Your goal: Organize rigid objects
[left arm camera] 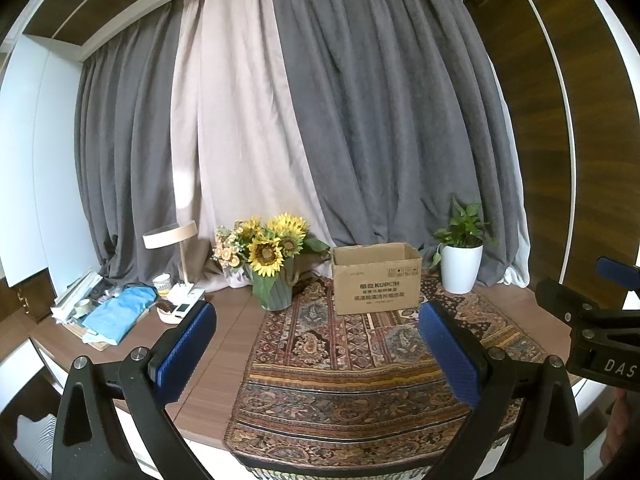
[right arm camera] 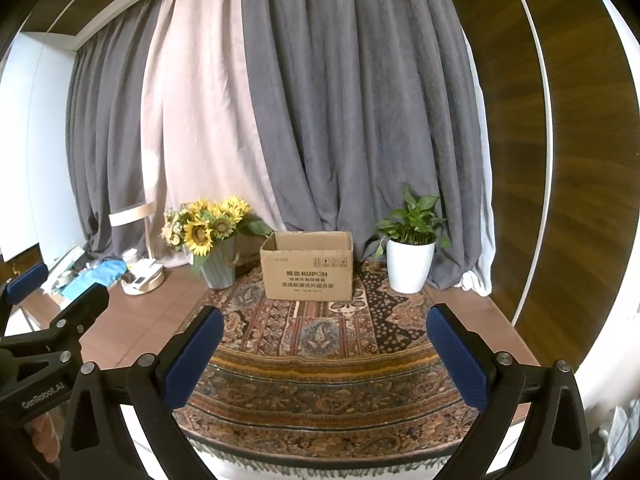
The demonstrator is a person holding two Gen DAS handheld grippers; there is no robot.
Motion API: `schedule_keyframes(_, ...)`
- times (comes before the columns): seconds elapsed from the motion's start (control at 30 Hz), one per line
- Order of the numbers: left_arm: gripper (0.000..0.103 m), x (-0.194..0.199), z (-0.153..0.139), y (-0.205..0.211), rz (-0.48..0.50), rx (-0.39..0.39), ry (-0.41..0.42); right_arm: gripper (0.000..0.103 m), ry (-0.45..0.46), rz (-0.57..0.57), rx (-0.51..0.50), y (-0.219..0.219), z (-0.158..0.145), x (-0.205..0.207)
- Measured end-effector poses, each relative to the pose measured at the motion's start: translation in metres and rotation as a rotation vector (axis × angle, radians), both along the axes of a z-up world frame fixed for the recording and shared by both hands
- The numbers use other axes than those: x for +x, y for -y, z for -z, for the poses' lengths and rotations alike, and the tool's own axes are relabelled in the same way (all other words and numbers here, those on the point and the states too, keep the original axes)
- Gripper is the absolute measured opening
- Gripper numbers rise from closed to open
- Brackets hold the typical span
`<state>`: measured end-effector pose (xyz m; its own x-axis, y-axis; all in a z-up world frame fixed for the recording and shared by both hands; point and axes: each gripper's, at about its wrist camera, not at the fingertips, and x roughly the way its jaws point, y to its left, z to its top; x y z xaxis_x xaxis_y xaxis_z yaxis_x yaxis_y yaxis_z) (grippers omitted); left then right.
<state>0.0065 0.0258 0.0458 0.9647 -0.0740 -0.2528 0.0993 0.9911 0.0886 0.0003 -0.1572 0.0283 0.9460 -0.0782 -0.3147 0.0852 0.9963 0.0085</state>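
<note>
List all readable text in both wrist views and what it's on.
"KUPOH" – front of the cardboard box, brand line.
"GenRobot.AI" – body of the left gripper as seen in the right wrist view.
"DAS" – body of the right gripper in the left wrist view, cut off at the frame edge.
Chinese lines and handling symbols on the box: too small to read.
Jar label near the lamp: blurred.

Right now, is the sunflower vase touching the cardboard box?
Apart. The right wrist view shows patterned rug between the vase and the box; the left wrist view shows the same gap.
</note>
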Motion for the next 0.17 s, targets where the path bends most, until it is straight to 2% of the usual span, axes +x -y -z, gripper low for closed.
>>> schedule_keyframes(0.17, 0.103, -0.0016, 0.0001, 0.0016, 0.002, 0.001, 0.002, 0.103, -0.002, 0.002, 0.001, 0.0014, -0.0007, -0.0024)
